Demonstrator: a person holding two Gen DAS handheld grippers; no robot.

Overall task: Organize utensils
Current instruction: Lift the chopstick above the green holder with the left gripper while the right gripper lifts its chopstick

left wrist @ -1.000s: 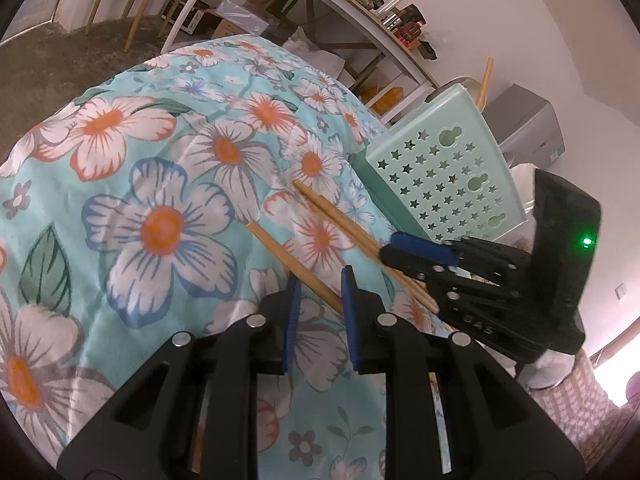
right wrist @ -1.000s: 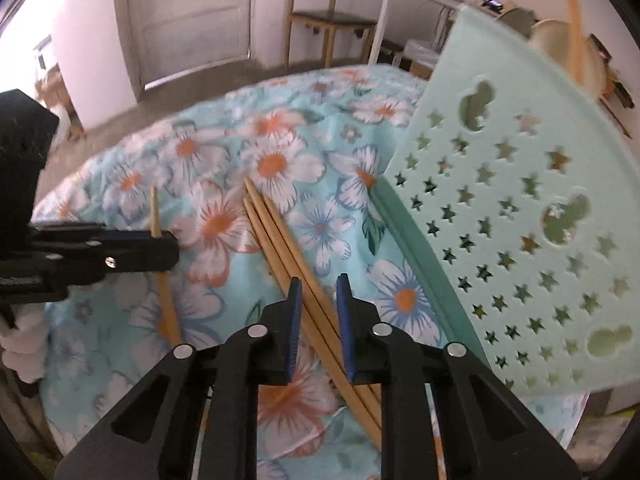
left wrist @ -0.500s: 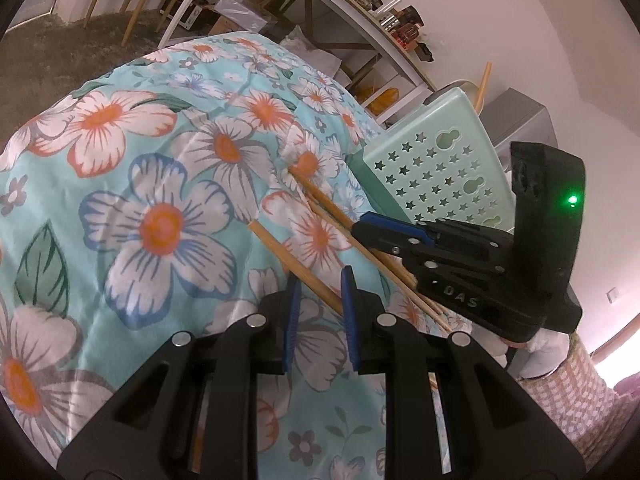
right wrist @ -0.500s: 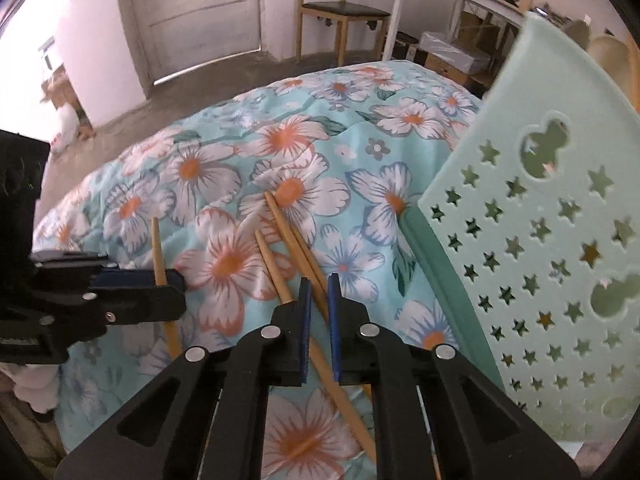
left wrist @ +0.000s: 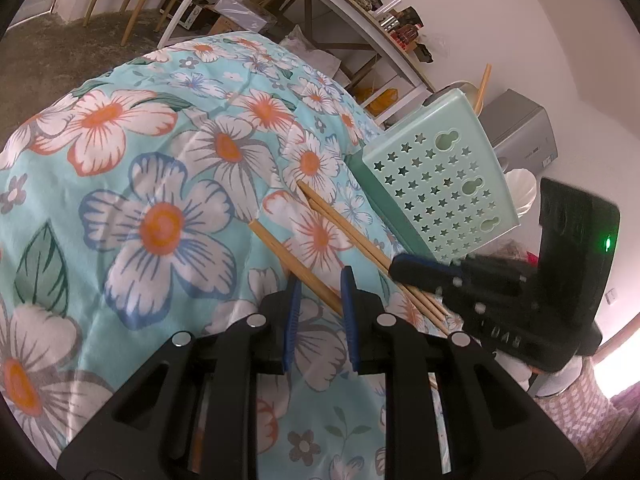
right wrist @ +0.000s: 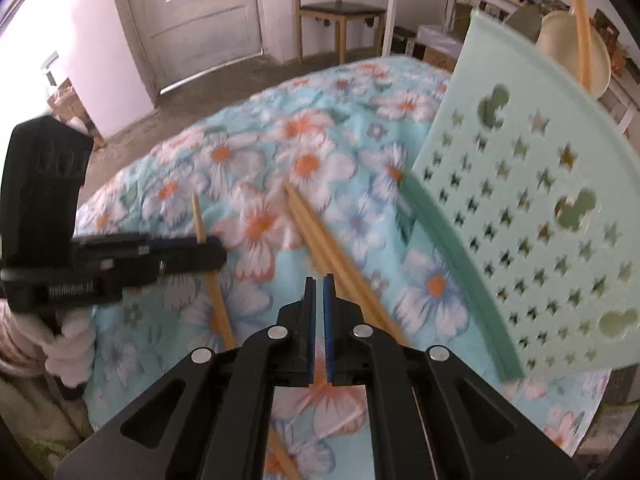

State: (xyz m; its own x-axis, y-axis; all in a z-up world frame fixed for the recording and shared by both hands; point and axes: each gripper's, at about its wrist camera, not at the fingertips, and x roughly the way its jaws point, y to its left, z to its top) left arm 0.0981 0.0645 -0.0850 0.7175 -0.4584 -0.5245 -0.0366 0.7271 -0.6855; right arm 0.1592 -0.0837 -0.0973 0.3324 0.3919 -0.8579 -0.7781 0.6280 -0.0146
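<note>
Several wooden chopsticks lie on a flowered cloth. A pair (left wrist: 344, 228) runs diagonally toward a mint perforated basket (left wrist: 436, 184); it also shows in the right wrist view (right wrist: 320, 236). A single chopstick (left wrist: 296, 264) passes between the fingers of my left gripper (left wrist: 318, 280), which is open around it. My right gripper (right wrist: 319, 292) has its jaws nearly closed, with nothing visibly between them, just above the pair. In the left wrist view the right gripper (left wrist: 400, 266) sits over the pair's near ends.
The mint basket (right wrist: 532, 208) stands tilted at the cloth's right edge, with a beige cup (right wrist: 576, 48) holding a chopstick behind it. A chair (right wrist: 340, 12) and a white shelf table (left wrist: 320, 8) stand beyond the cloth (left wrist: 132, 168).
My right gripper has narrowed its jaws to a thin slit and pulled back toward the near ends of the chopstick pair. The left gripper has stayed around the single chopstick.
</note>
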